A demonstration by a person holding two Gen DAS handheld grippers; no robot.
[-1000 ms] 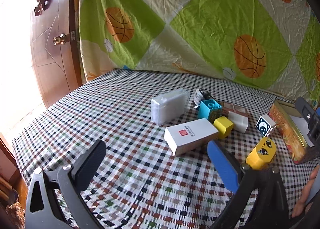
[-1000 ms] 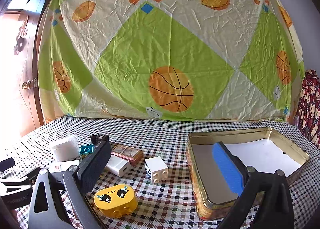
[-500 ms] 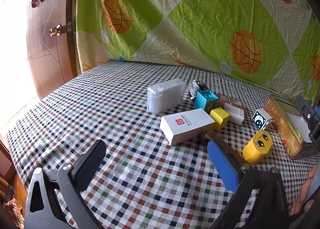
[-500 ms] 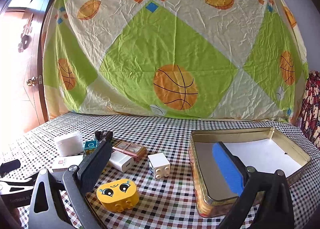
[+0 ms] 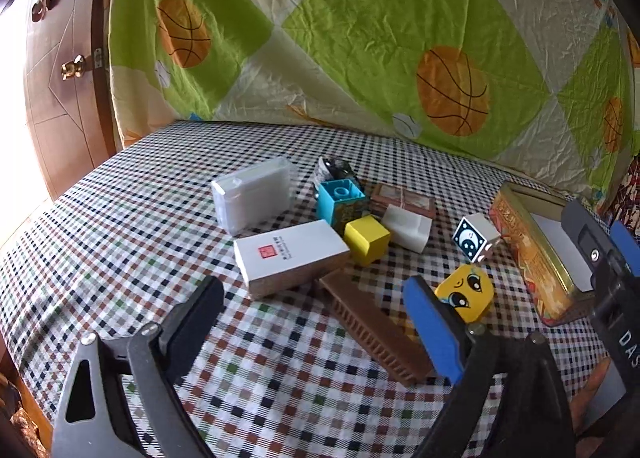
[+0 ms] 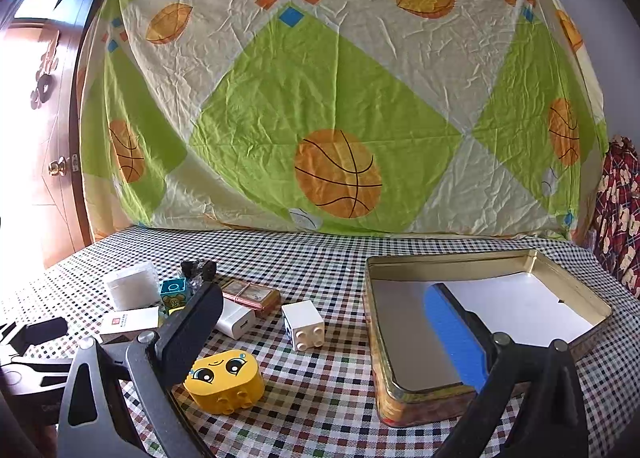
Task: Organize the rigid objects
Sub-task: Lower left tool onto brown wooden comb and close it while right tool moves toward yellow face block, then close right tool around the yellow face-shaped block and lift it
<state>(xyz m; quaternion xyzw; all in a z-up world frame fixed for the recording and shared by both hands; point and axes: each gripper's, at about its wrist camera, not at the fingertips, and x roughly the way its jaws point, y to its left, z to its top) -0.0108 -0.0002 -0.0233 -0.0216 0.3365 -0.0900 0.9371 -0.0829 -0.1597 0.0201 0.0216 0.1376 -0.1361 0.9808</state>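
My left gripper (image 5: 316, 314) hangs low over the checked cloth and its jaws are closing, the pads touching nothing. A brown ribbed bar (image 5: 372, 330) lies flat between its fingers, close to the blue pad. Just beyond sits a white box with a red logo (image 5: 288, 254). A yellow face block (image 5: 466, 292) rests right of the blue finger. My right gripper (image 6: 324, 326) stands open and empty in front of the open tin (image 6: 420, 406), with the yellow face block (image 6: 224, 376) and a white studded block (image 6: 303, 324) near it.
Behind the white box are a translucent case (image 5: 252, 194), a blue block (image 5: 340, 200), a yellow cube (image 5: 366, 238), a white charger (image 5: 406, 228) and a moon-faced block (image 5: 474, 238). The tin (image 5: 532, 258) stands at right. A basketball sheet hangs behind; a wooden door at left.
The left gripper has moved in toward the pile, bringing the brown bar into sight between its fingers, and its jaws have narrowed a little. The right gripper has kept still.
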